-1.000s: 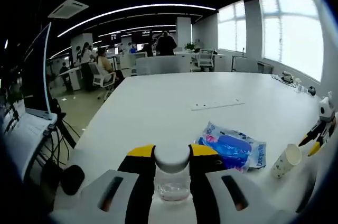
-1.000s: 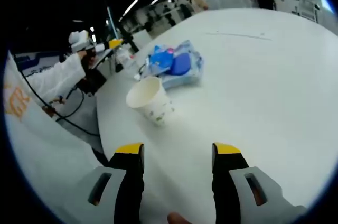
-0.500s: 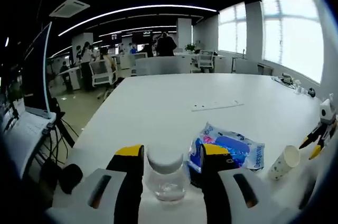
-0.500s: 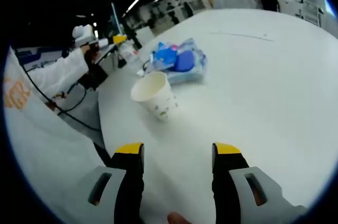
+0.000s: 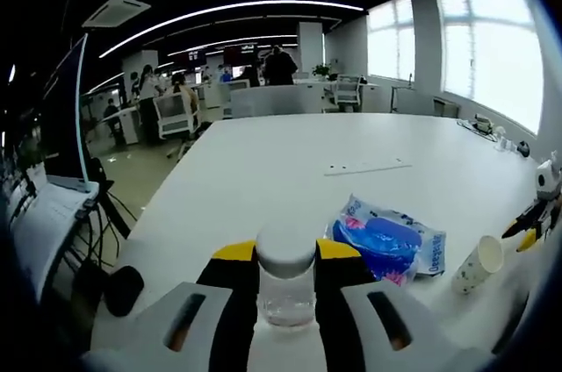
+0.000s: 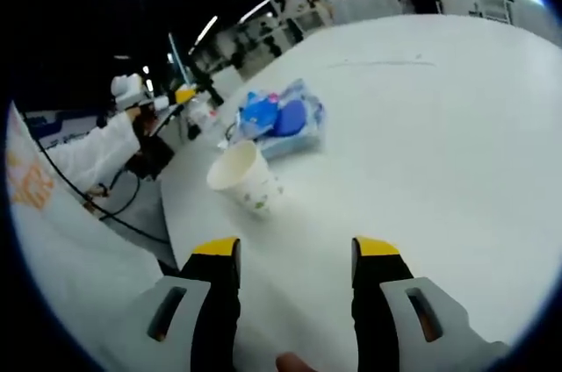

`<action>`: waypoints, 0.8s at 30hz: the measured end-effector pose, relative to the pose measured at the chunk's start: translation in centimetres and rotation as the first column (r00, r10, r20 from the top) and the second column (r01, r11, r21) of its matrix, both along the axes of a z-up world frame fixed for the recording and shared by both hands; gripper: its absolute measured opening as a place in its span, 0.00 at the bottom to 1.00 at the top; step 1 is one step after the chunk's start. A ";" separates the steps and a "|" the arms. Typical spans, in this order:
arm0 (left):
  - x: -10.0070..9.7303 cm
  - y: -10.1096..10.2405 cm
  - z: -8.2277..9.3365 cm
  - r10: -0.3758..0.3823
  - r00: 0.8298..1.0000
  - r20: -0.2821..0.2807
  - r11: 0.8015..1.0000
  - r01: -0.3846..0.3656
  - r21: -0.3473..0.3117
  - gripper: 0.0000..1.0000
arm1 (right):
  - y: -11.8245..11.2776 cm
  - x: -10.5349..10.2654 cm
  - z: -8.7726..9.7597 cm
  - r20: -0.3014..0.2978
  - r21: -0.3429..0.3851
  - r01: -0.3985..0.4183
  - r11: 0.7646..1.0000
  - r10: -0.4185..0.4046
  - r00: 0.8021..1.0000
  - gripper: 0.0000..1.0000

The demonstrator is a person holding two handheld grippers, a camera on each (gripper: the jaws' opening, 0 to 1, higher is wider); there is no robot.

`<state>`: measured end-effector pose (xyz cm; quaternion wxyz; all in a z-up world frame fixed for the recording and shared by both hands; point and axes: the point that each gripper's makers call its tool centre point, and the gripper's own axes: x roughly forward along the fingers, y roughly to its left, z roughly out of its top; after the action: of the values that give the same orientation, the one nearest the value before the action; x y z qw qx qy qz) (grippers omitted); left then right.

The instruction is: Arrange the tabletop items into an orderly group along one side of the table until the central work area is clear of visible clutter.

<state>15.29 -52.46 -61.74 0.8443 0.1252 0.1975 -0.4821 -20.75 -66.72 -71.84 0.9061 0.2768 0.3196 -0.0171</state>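
In the left gripper view, the left claw [image 5: 284, 253] is clenched on a clear plastic bottle [image 5: 284, 289] with a white cap, the two yellow-tipped jaws pressed against its sides just below the cap, low over the near edge of the white worktop [image 5: 290, 170]. Just beyond that claw and to its right lies a blue wet-wipes packet [image 5: 388, 245] flat on the worktop, and further right a paper cup [image 5: 478, 263] stands tilted. In the right gripper view, the right claw [image 6: 295, 251] is released, jaws well apart with nothing between them, hovering over bare worktop. Ahead of it and slightly left stands the paper cup [image 6: 243, 177], leaning, with the wet-wipes packet [image 6: 279, 118] just behind it; beyond those, the left claw [image 6: 183, 94] shows small, beside a white sleeve [image 6: 88, 149].
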 end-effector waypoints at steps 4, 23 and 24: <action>0.2 -0.6 0.7 -0.002 1.000 0.002 1.000 0.002 0.007 0.21 | -0.1 0.0 0.0 0.000 0.004 0.008 1.000 -0.008 1.000 0.49; 5.1 -11.5 5.6 -0.103 0.991 0.089 0.995 0.104 -0.011 0.21 | 0.4 -0.4 -0.5 -0.013 0.030 0.019 0.999 -0.018 1.000 0.49; 5.3 -12.3 5.4 -0.104 0.991 0.082 0.994 0.105 -0.010 0.21 | 0.4 -0.5 -0.5 -0.014 0.031 0.023 0.999 -0.023 1.000 0.49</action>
<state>20.62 -64.72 -56.29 0.8261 0.1486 0.1528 -0.5216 -21.23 -66.35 -72.39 0.8991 0.2944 0.3230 -0.0245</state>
